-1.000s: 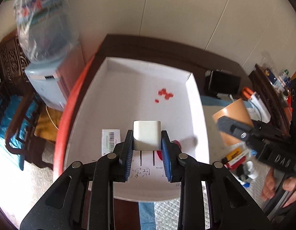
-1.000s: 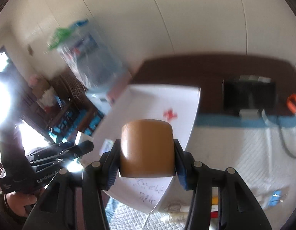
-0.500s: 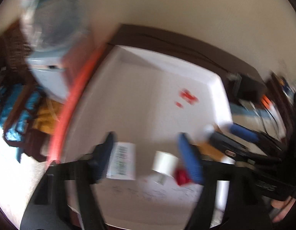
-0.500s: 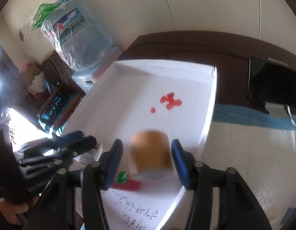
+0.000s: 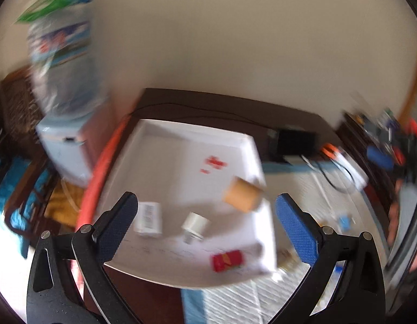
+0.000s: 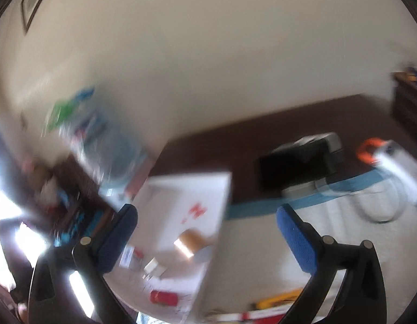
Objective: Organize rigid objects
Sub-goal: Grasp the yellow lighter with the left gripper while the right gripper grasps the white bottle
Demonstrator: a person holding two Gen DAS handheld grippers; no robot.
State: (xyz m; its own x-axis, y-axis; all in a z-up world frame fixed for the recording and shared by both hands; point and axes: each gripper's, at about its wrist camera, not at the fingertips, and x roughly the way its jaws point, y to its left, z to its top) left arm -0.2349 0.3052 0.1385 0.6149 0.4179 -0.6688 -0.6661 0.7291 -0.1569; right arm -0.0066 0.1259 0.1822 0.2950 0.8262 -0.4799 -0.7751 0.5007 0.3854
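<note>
Both grippers' jaws are swinging open, nothing between the pads. Left gripper [image 5: 207, 222] hangs over the near end of the white tray [image 5: 181, 132]; right gripper [image 6: 207, 239] looks across the tray's right wall.

In the tray: brown tape roll [image 5: 242, 197] up against the right wall, white plug adapter [image 5: 195, 225] on its side mid-tray, barcode box [image 5: 149, 218] to the left, red box [image 5: 227, 261] near the front edge.

Risks, imo: the roll is round and right at the wall, so it could roll or tip out w/ a nudge. Frames are blurred, so a careless jaw could clip the adapter or drag the tray.

Tray sits on a dark wood table [image 5: 208, 102], partly on a white quilted mat [image 6: 262, 243] w/ blue trim. Cables and small clutter lie to the right, a water dispenser [image 5: 62, 145] to the left, w/ a plain cream wall behind.
</note>
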